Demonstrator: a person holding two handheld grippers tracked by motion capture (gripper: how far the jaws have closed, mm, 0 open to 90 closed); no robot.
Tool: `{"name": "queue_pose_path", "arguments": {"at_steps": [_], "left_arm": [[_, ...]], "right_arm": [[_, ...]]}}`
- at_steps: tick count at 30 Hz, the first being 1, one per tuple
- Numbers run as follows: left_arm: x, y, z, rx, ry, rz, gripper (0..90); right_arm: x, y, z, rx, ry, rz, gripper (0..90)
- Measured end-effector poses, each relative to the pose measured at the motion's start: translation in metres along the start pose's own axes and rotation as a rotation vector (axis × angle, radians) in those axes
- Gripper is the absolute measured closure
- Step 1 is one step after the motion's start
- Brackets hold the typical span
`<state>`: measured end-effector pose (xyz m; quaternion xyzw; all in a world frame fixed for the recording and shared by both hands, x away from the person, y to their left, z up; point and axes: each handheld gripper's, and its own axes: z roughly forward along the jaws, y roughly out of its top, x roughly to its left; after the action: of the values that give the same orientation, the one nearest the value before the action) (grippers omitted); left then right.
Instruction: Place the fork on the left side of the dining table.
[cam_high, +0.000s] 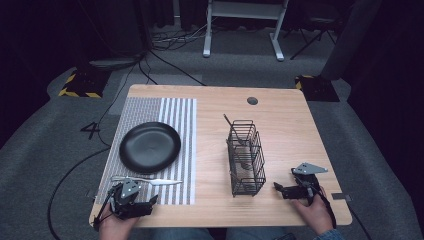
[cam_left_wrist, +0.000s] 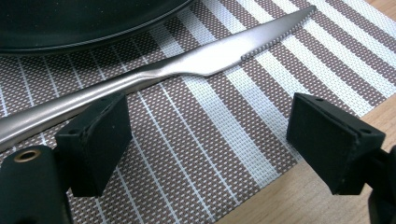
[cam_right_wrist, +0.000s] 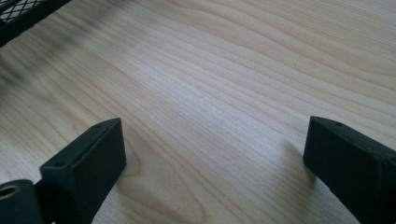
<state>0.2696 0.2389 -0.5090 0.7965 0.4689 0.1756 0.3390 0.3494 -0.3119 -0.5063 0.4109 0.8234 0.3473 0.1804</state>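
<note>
Resting on the near left corner of the wooden table (cam_high: 280, 120), the left hand-held gripper (cam_high: 150, 200) lies at the near edge of a striped woven placemat (cam_high: 175, 115), its jaws set wide apart with nothing between them. In the left gripper view the two black pads (cam_left_wrist: 95, 140) stand over the mat weave, one just in front of the handle of a table knife (cam_left_wrist: 196, 58).

Item: knife (cam_high: 150, 180), silver metal, lying flat across the near part of the placemat, blade tip pointing toward the table's middle; serrated edge visible in the left gripper view. It sits just beside the near rim of the plate.

Item: plate (cam_high: 149, 147), round, black, placed on the placemat beyond the knife; nothing seen on it.

Item: wire cutlery basket (cam_high: 245, 156), black, upright, standing on bare wood right of centre, well apart from the placemat. A dark utensil handle sticks out at its far end; the contents are too small to tell.

Item: right hand-held gripper (cam_high: 276, 187), held by a hand (cam_high: 315, 215) at the near right of the table, near the basket's near end but apart from it. In the right gripper view its jaws are spread wide over bare wood, gripping nothing, with a corner of the basket (cam_right_wrist: 23, 14) at upper left.

Item: round grommet hole (cam_high: 252, 100) near the far table edge.
</note>
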Motion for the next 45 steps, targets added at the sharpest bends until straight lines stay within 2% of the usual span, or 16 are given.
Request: {"name": "queue_pose_path", "arguments": {"at_steps": [5, 6, 7, 8, 9, 10, 12, 15, 23, 29, 30, 32, 39, 42, 43, 45], "left_arm": [[-0.003, 0.006, 0.0, 0.039, 0.021, -0.02, 13.4], [-0.003, 0.007, 0.0, 0.046, 0.014, -0.035, 13.3], [-0.002, 0.01, -0.001, 0.048, -0.016, -0.048, 13.8], [-0.002, 0.01, -0.001, 0.048, -0.016, -0.048, 14.7], [-0.004, 0.014, -0.005, 0.026, -0.044, -0.056, 14.8], [-0.006, 0.017, -0.006, 0.013, -0.05, -0.043, 14.8], [-0.012, 0.023, -0.01, 0.004, -0.042, -0.001, 14.8], [-0.02, 0.03, -0.014, -0.002, -0.041, 0.032, 14.8], [-0.028, 0.052, -0.025, -0.064, -0.054, 0.042, 21.5], [-0.029, 0.07, -0.027, -0.06, -0.079, 0.025, 27.3], [-0.025, 0.078, -0.028, -0.065, -0.111, 0.006, 27.3], [-0.023, 0.087, -0.029, -0.071, -0.134, -0.001, 27.3], [-0.03, 0.117, -0.038, -0.105, -0.134, 0.053, 28.1], [-0.032, 0.126, -0.038, -0.129, -0.13, 0.055, 31.4], [-0.035, 0.135, -0.038, -0.178, -0.138, 0.039, 32.9], [-0.039, 0.147, -0.036, -0.202, -0.152, 0.035, 33.7]], "right_arm": [[0.0, 0.0, 0.0, 0.001, 0.0, 0.0, 5.8], [0.0, 0.0, 0.0, 0.001, 0.0, 0.0, 5.8], [0.0, 0.0, 0.0, 0.001, 0.0, 0.0, 5.7], [0.0, 0.0, 0.0, 0.001, 0.0, 0.0, 5.7], [0.0, 0.0, 0.0, 0.001, 0.0, 0.0, 5.8], [0.0, 0.0, 0.0, 0.001, 0.0, 0.0, 5.8], [0.0, 0.0, 0.0, 0.0, 0.0, 0.001, 5.8], [0.0, 0.0, 0.0, 0.001, 0.0, 0.0, 5.8], [0.0, 0.0, 0.0, 0.001, -0.001, 0.0, 5.8], [0.0, 0.0, 0.0, 0.001, -0.002, 0.001, 5.8], [0.0, 0.0, 0.0, 0.001, -0.002, 0.002, 5.8], [0.0, 0.0, 0.0, 0.001, -0.003, 0.002, 5.8], [0.001, 0.0, 0.0, -0.001, -0.005, 0.005, 5.8], [0.001, 0.0, 0.0, -0.001, -0.006, 0.005, 5.9], [0.001, 0.0, 0.0, -0.001, -0.007, 0.004, 6.0], [0.001, 0.0, 0.0, -0.002, -0.008, 0.004, 6.1]]}}
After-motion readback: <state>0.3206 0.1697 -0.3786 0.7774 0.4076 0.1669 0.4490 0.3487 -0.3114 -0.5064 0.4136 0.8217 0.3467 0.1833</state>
